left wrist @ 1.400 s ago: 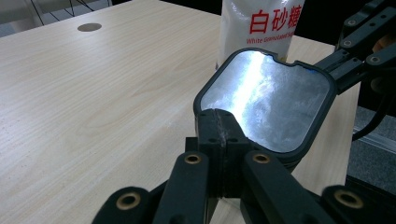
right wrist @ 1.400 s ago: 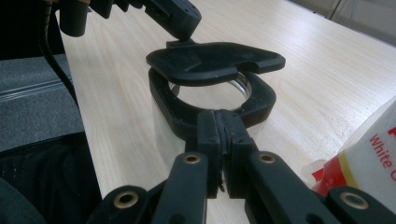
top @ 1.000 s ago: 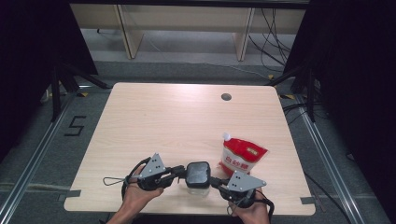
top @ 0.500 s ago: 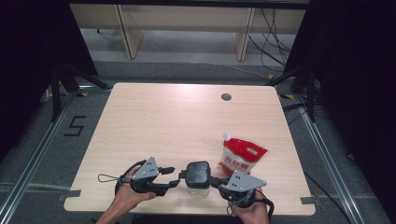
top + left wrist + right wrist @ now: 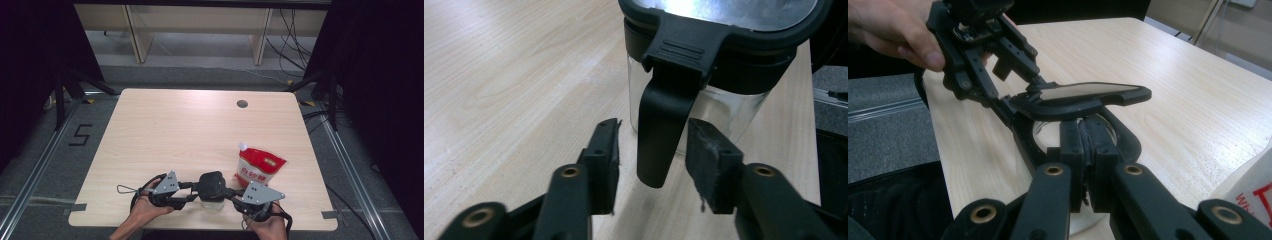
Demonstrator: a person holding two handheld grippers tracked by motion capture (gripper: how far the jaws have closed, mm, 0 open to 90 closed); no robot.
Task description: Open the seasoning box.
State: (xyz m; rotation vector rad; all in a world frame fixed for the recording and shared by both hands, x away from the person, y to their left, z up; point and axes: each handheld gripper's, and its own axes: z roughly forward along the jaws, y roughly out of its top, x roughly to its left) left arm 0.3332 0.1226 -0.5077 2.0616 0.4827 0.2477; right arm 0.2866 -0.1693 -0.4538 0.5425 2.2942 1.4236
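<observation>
At the bench's (image 5: pixel 150 130) near edge, the glass jar (image 5: pixel 724 107) is steadied by the right tool (image 5: pixel 1087 150), clamped on its rim, while the left tool's (image 5: pixel 656 150) jaws, just closing, stand apart around the lid latch (image 5: pixel 664 125) to work it.

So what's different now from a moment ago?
The left gripper has dropped lower beside the jar. Its jaws opened, then closed partway; the jar's black clip hangs between them, not yet pinched. The right gripper stayed shut on the jar's far side. The jar and the red-and-white pouch haven't moved.
</observation>
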